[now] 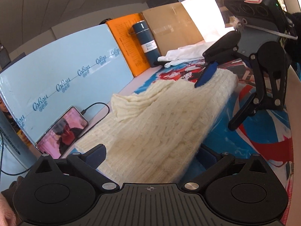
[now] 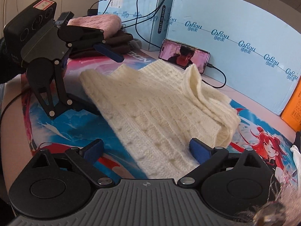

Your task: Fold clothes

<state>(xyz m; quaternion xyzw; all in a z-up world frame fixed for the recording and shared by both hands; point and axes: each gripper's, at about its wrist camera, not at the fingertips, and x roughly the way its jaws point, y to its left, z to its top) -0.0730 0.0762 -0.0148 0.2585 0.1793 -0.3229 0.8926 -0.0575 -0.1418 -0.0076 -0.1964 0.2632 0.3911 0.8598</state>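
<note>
Cream knitted sweater (image 2: 156, 111) lies between each open hand-held gripper's fingers.

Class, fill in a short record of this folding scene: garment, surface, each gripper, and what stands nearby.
garment: cream knitted sweater, partly folded, one end bunched up
surface: printed mat
left gripper: jaws open, straddling one end of the sweater
right gripper: jaws open at the opposite end
nearby: phone leaning on blue box; pink sweater

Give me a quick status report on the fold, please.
Left gripper and right gripper open, straddling opposite ends. Cream knit sweater part-folded on the anime mat. Phone propped behind, clear.
</note>
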